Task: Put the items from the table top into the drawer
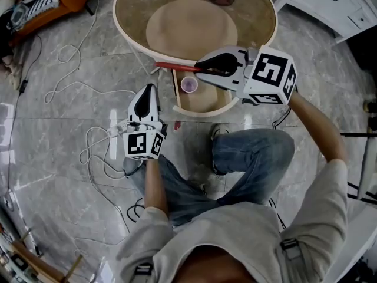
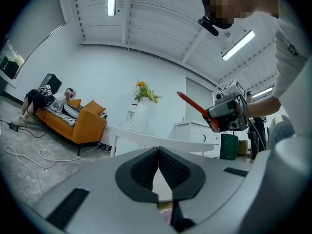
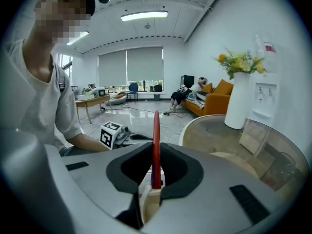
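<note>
Right tongs [image 1: 205, 69] grip a thin red stick [image 1: 174, 66], perhaps a pen, over the open drawer [image 1: 203, 106] to drop it; left tongs [image 1: 149, 90] closed, empty.

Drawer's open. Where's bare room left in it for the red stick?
The drawer floor is bare right of the cup and toward the front wall. The right gripper, shut on the red stick, hides part of that patch. The cup crowds the left side. The table middle is also bare.
</note>
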`<state>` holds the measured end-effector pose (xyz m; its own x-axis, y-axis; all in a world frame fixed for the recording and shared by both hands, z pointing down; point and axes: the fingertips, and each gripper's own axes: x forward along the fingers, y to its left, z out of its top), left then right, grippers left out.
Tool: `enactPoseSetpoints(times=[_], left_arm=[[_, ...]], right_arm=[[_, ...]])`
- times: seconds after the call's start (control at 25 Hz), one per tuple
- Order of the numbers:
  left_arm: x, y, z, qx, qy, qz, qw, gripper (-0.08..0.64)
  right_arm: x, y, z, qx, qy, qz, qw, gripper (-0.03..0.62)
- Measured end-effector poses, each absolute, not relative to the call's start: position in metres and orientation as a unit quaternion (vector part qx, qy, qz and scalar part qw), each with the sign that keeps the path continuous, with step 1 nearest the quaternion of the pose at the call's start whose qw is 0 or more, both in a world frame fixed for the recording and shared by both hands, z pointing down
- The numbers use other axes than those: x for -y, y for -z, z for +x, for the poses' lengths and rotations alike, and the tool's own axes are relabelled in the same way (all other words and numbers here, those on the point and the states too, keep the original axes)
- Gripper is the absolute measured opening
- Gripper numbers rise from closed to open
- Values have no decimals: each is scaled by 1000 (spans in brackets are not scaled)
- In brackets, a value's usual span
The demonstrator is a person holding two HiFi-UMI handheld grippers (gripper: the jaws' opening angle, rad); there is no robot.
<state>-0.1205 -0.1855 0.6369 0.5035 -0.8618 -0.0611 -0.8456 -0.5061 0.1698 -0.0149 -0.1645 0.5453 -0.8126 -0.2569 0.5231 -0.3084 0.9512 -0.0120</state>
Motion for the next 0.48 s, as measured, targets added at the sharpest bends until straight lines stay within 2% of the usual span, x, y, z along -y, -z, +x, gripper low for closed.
enactPoseSetpoints(times=[0.24, 0.48], left_arm=[[183, -638, -127, 499, 69, 862, 59, 16], [183, -639, -134, 501, 72, 860, 62, 15]], right_arm=[[120, -592, -32, 945, -67, 94, 305, 67], [108, -660, -9, 922, -105, 93, 360, 66]])
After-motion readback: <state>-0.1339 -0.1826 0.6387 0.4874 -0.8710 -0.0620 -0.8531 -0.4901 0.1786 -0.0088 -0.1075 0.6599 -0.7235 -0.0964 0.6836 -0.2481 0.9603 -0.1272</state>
